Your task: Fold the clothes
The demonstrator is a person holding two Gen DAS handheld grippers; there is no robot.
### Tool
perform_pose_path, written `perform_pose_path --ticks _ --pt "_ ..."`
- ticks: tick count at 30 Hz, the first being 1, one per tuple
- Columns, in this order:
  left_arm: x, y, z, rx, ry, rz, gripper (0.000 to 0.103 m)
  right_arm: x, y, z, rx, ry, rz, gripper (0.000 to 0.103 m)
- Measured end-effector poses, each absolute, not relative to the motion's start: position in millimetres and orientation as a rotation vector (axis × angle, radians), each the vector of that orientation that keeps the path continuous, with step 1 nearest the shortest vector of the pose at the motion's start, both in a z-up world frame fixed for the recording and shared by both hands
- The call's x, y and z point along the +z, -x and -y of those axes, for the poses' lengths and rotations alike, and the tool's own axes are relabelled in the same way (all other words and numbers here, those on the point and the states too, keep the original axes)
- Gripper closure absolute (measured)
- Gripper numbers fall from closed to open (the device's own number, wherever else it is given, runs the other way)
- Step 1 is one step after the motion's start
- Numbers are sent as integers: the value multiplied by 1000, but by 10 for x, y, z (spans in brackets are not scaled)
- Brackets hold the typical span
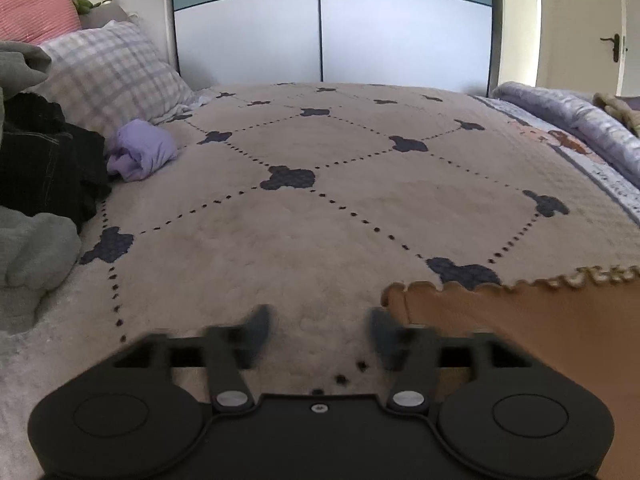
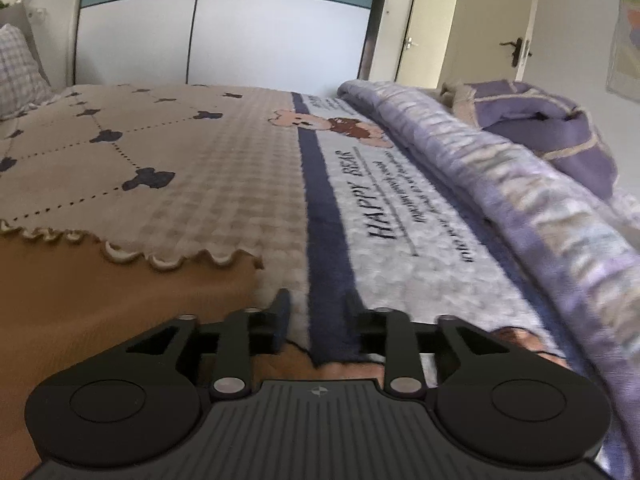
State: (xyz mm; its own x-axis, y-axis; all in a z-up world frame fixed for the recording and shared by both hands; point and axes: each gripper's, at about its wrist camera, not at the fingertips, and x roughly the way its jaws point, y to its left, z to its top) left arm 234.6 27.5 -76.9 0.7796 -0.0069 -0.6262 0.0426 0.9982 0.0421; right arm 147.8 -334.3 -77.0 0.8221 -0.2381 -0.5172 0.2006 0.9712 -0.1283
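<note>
A tan-brown garment [image 1: 520, 332] with a cream scalloped hem lies flat at the near edge of the bed. My left gripper [image 1: 320, 330] is open just above the bedspread, its right finger by the garment's left corner; its fingers are blurred. In the right wrist view the same garment [image 2: 120, 300] spreads to the lower left, its frilled edge [image 2: 168, 260] facing away. My right gripper [image 2: 320, 316] is open, low over the bed at the garment's right edge, with nothing between the fingers.
A pile of unfolded clothes sits at the left: black trousers [image 1: 44, 160], grey pieces [image 1: 36, 256], a lilac item [image 1: 140, 150]. A checked pillow [image 1: 108, 72] lies behind. A rolled purple quilt [image 2: 520, 184] runs along the right side. A wardrobe [image 1: 332, 28] stands beyond the bed.
</note>
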Motion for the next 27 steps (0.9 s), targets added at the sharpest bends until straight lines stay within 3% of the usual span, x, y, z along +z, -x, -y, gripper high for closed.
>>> perform_pose_path --ticks 7,12,17,27 --pt "-383 -1873 -126 -76 17 -640 39 -568 -1218 3335 -226 -9 -538 46" --pt "-290 -1416 254 -160 -19 -590 35 -464 -968 2763 -99 -5 -521 42" --pt "-426 -1130 487 -206 -72 -603 35 -554 -807 2320 -12 -23 -554 42" --pt "-885 -963 354 -283 -114 -603 31 -815 -573 2524 -8 -84 -613 46"
